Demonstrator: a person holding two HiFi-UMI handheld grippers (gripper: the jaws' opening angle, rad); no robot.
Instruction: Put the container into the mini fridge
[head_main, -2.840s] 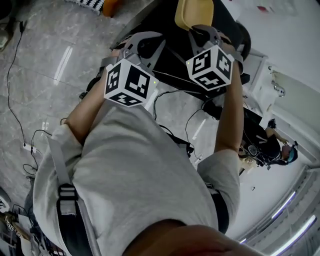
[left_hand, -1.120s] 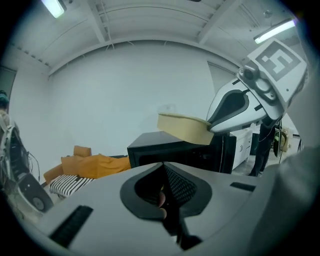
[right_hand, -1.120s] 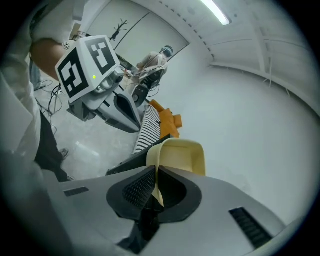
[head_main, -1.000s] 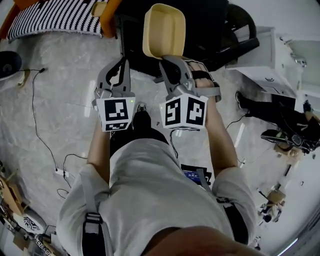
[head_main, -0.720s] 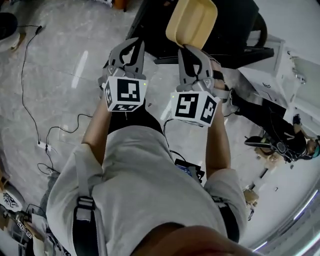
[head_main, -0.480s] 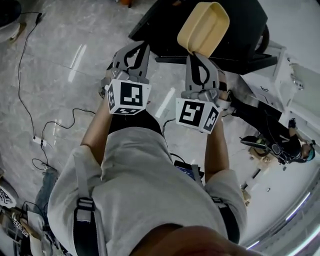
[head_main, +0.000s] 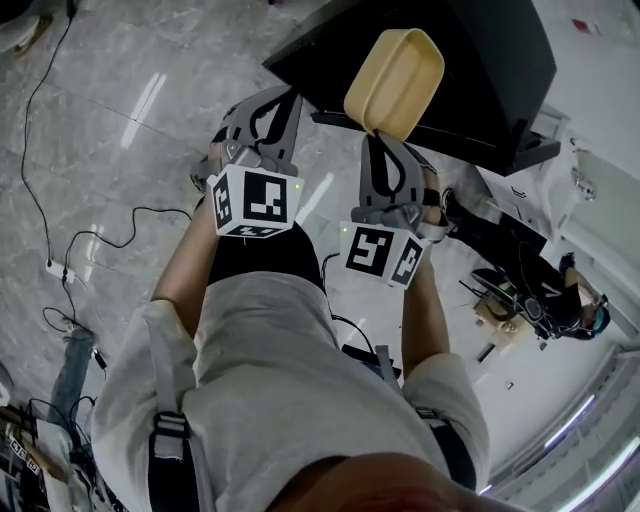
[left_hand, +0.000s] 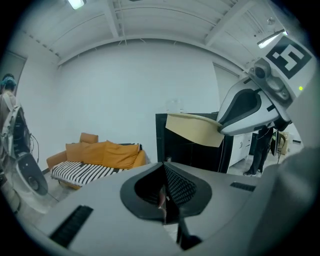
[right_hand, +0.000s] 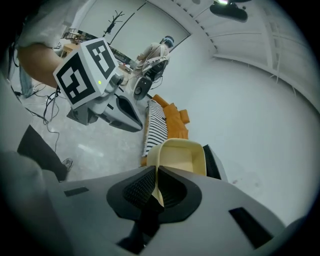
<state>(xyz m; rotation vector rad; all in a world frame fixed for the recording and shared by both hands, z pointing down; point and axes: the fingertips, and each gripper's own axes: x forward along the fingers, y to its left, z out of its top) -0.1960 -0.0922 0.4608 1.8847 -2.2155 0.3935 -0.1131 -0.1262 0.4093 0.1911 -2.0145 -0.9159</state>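
While its jaws pinch the near rim of the cream plastic container (right_hand: 181, 156), the right tool (right_hand: 155, 176) holds that tub clear of any support, its open side turned toward the tool's own camera. The left tool (left_hand: 165, 192) is level with it and a little apart. Its jaws are pressed together with nothing between them, and it touches neither the container nor the other tool. Just beyond the raised container stands a black cabinet (head_main: 480, 70), probably the mini fridge; the tub overlaps its near edge in the head view but is not inside it. Below lies a grey marble floor (head_main: 110, 130). An orange sofa (left_hand: 107, 154) with a striped cushion stands farther off against a white wall.
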